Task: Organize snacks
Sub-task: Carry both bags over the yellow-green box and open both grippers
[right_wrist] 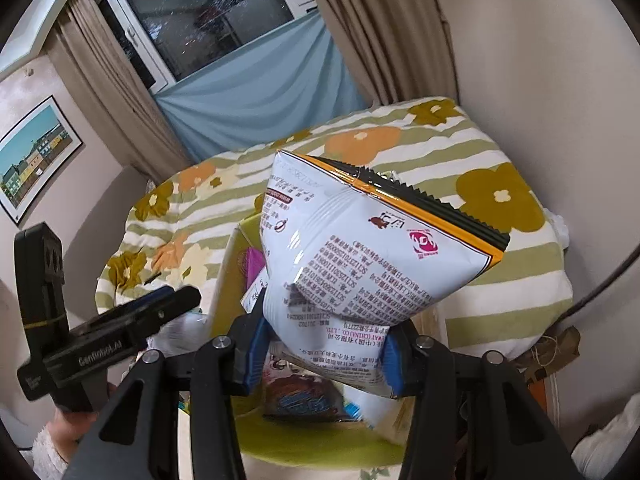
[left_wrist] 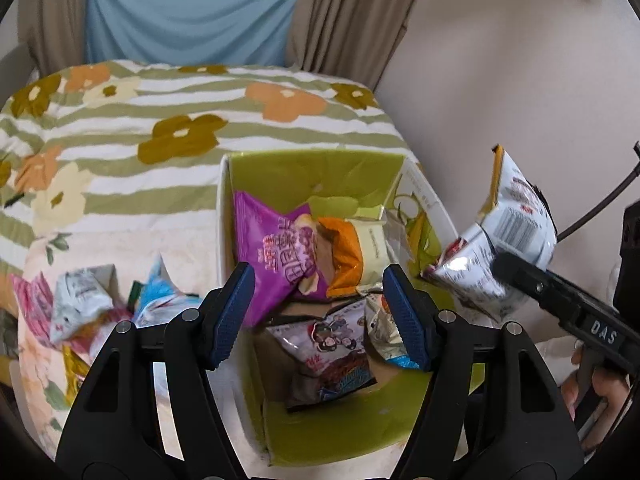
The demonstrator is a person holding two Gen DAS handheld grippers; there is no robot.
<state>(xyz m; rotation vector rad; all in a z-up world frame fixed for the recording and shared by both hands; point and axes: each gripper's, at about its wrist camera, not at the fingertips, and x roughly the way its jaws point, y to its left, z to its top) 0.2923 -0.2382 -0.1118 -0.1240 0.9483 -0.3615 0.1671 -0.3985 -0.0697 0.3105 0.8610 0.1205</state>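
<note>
Right gripper [right_wrist: 326,350] clenched on lower end of white snack bag [right_wrist: 360,264], pads pinching the crumpled base so the sealed orange-and-black top stands up and away; held above the green box [left_wrist: 312,168], judged ready for dropping in with the rest. Same bag visible from left wrist view, off to the right of the box rim and clear of it, not yet inside. Left gripper [left_wrist: 320,312] released, nothing between its blue pads [left_wrist: 230,316]; poised over the box opening, pointing down into it. Box contents noted: purple bag [left_wrist: 268,248] leaning against the near-left wall, orange-and-cream packet [left_wrist: 352,256] beside it, cartoon-printed packet [left_wrist: 332,344] lying lower down. Loose packets [left_wrist: 88,308] heaped on the bedspread [left_wrist: 160,96] left of the box, outside it, judged still awaiting collection. Box set on the bed close to that heap, presumably to keep transfers short. Task judged partly complete. Risk noted: bag gripped only at one puffed end, liable to swing or slip; release best made well over the opening.
</note>
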